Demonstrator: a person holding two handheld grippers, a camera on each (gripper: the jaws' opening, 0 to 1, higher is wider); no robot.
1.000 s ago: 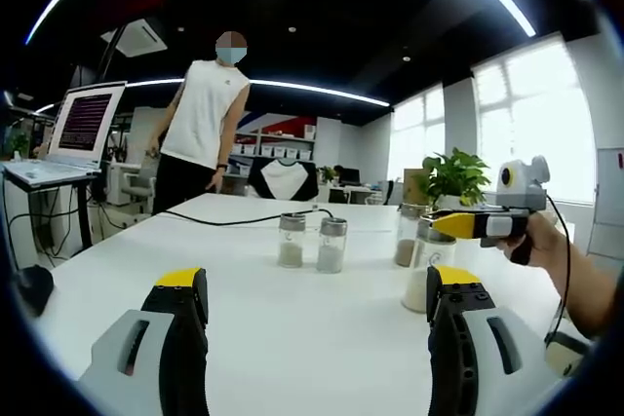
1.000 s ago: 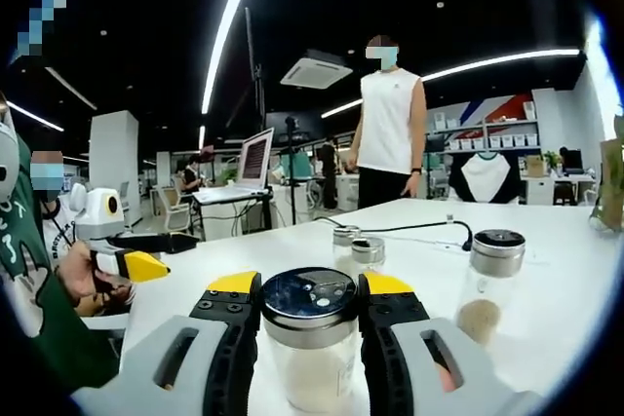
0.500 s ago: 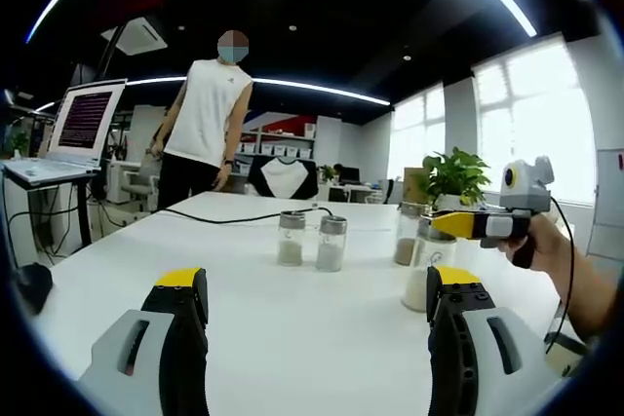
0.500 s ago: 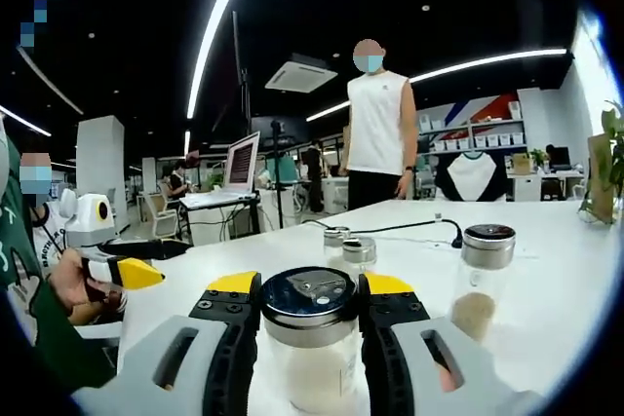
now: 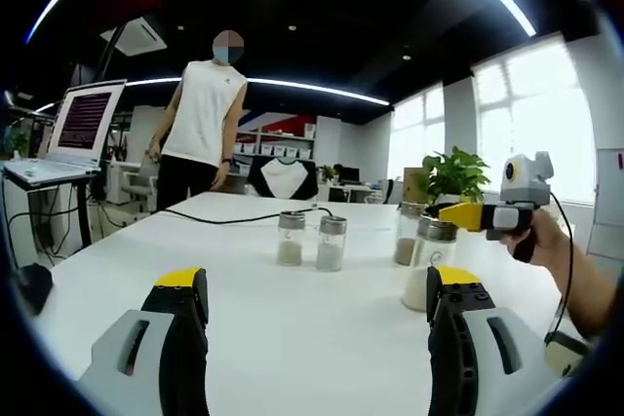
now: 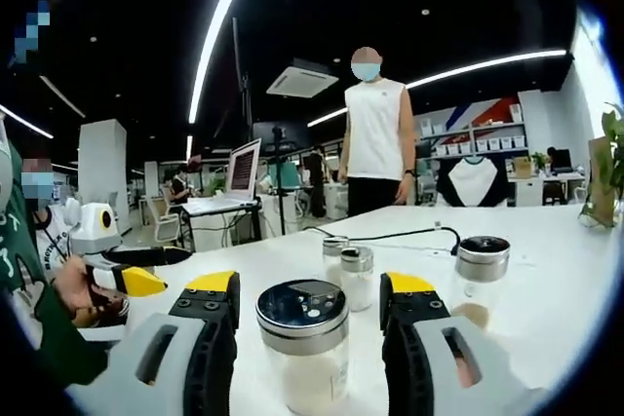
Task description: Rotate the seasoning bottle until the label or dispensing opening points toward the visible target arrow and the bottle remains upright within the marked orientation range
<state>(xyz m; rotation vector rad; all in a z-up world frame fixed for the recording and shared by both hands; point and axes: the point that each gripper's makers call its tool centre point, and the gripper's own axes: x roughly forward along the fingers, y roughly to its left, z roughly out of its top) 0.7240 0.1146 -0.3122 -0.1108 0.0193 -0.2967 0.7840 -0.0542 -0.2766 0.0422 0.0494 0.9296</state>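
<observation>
A clear seasoning bottle (image 6: 304,343) with a dark steel-rimmed lid and pale powder inside stands upright on the white table (image 6: 546,270). My right gripper (image 6: 310,284) is open, a yellow-tipped jaw on each side of the lid with a gap at both sides. In the left gripper view the same bottle (image 5: 429,268) stands at the right, and the right gripper (image 5: 464,216), held in a hand, hovers just behind its lid. My left gripper (image 5: 317,282) is open over bare table with nothing between its jaws. It also shows at the left as the left gripper (image 6: 144,270).
Three more bottles stand on the table: a pair (image 5: 310,241) mid-table and one (image 5: 409,234) with brown contents beside the seasoning bottle. A black cable (image 5: 234,218) runs across the far side. A person (image 5: 200,133) stands behind the table, near a laptop (image 5: 83,129). A plant (image 5: 453,177) stands at the right.
My right gripper has opened and let go of the seasoning bottle, which stays upright. The right gripper view has pulled back slightly. The left gripper has not moved.
</observation>
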